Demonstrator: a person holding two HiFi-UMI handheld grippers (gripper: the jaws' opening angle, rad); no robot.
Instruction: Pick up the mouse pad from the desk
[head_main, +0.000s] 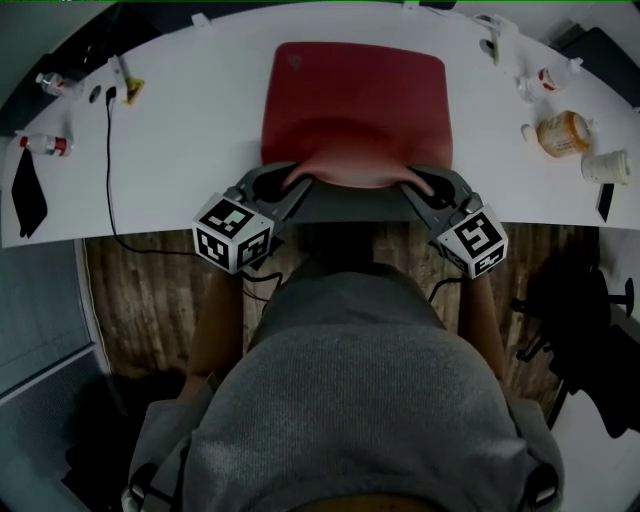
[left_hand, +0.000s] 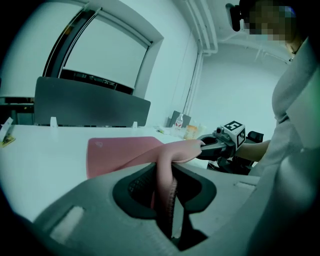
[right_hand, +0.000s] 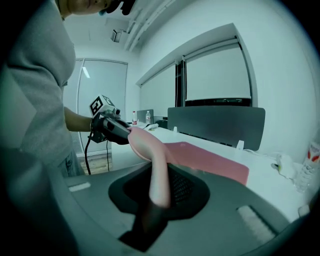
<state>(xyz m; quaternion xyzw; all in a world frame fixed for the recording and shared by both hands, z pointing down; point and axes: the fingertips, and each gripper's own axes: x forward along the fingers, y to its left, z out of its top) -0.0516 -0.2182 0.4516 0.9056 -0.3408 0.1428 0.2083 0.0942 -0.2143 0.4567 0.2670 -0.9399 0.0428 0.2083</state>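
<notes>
A white desk (head_main: 200, 120) over wood floor (head_main: 140, 290); grey partition (left_hand: 90, 105) beneath window (left_hand: 105, 60).

The white desk (head_main: 190, 140) bears a half-raised mouse pad (head_main: 355, 100), an orange bottle (head_main: 563, 132) and a cable (head_main: 108, 170).

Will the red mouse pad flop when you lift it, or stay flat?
Probably floppy: the mouse pad curls up at its near edge where the left gripper and right gripper pinch it, while its far part lies flat on the desk. It looks thin, so likely light. Expect the middle to sag.
</notes>
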